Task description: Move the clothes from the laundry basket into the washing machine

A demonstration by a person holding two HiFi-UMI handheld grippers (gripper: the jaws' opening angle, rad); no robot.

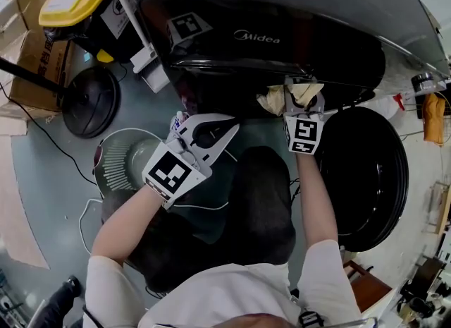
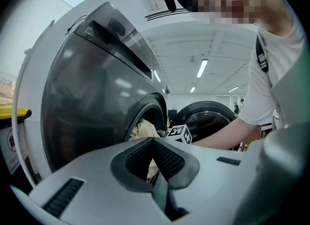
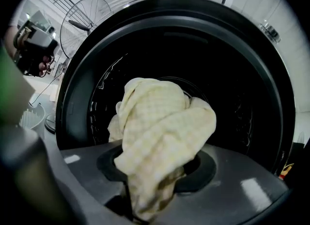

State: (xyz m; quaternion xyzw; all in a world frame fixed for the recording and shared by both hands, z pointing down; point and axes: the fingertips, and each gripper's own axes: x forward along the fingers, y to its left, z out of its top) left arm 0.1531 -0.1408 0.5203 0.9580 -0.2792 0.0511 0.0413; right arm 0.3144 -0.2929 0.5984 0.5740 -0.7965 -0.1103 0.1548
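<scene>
The dark grey washing machine [image 1: 282,9] is filling the top of the head view, and its round door [image 1: 373,178] is hanging fully open to the right of the drum opening. The person is crouching in front of it, with both forearms reaching towards the machine. On the floor at the left, the white slotted laundry basket [image 1: 116,161] is sitting beside the person's knee, well apart from the opening. A standing fan [image 3: 89,18] is showing behind it in the right gripper view. The left gripper [image 1: 182,123] is hovering over the floor between the basket and the machine, roughly level. In its own view its jaws are pressing together tip to tip with nothing between them. The right gripper [image 1: 303,104] is pointing straight into the dark drum, its jaws clenching a pale yellow checked cloth [image 3: 160,137]. The cloth is bunching up above the jaws and drooping down between them. It is sitting right at the mouth of the opening, just in front of the black rim, clear of the basket.
</scene>
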